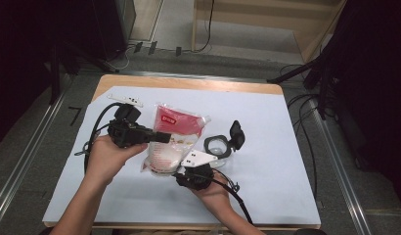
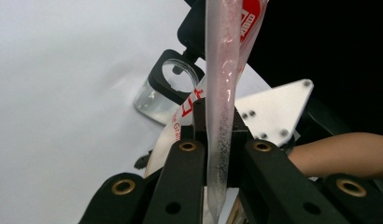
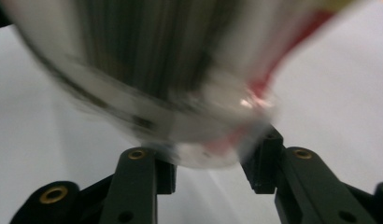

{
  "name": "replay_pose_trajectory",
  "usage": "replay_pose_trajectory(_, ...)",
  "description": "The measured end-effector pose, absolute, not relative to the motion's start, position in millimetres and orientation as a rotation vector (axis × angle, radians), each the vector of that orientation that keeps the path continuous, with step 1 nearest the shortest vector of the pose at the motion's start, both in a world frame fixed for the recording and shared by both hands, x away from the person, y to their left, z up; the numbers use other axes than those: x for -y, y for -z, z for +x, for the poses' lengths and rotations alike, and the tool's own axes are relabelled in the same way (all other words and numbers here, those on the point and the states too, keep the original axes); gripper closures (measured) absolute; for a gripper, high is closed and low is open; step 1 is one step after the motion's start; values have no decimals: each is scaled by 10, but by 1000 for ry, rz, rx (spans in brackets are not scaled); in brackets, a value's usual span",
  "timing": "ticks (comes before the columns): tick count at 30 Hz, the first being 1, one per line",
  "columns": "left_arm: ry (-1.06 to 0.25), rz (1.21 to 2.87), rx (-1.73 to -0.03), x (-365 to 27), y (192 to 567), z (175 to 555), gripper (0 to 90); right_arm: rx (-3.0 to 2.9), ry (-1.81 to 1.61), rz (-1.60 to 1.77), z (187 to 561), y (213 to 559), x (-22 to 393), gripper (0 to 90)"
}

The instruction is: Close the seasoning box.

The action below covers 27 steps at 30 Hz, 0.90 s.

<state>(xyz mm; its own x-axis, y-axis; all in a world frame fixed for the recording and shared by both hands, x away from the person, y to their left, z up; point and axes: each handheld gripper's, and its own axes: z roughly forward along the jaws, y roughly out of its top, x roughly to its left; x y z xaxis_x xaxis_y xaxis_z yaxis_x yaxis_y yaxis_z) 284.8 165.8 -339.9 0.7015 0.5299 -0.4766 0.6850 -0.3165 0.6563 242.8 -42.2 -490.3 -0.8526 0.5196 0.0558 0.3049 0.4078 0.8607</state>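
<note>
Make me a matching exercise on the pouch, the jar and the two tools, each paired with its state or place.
Things:
1. pouch
2. jar
3. left tool
4. right tool

States:
A. lies on its side on the sheet, right of the pouch
B. pinches the pouch's flat side seam
C. red and white, held between both tools
D. grips the pouch's bottom end

Pairs: 1-C, 2-A, 3-B, 4-D

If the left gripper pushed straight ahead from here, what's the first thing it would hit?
Probably the clear jar with the black flip lid, lying on the table past the bag that the left gripper pinches by its edge. Depth is hard to judge.
</note>
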Motion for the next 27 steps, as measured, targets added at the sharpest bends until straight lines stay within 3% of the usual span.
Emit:
replay_pose_trajectory(2,214,2008,-931,-1570,3430,2841,881,-2434,-1346,632,2346,4850,350,529)
replay_pose_trajectory(18,143,2126,-731,-1304,3482,2781,754,-2572,-1514,594,2186,4639,301,552)
replay_pose_trajectory(24,179,2127,-799,-1269,3516,2801,703,-2614,-1583,629,2184,4631,314,566)
replay_pose_trajectory(27,240,2110,-866,-1211,3564,2828,723,-2626,-1597,622,2160,4626,294,567)
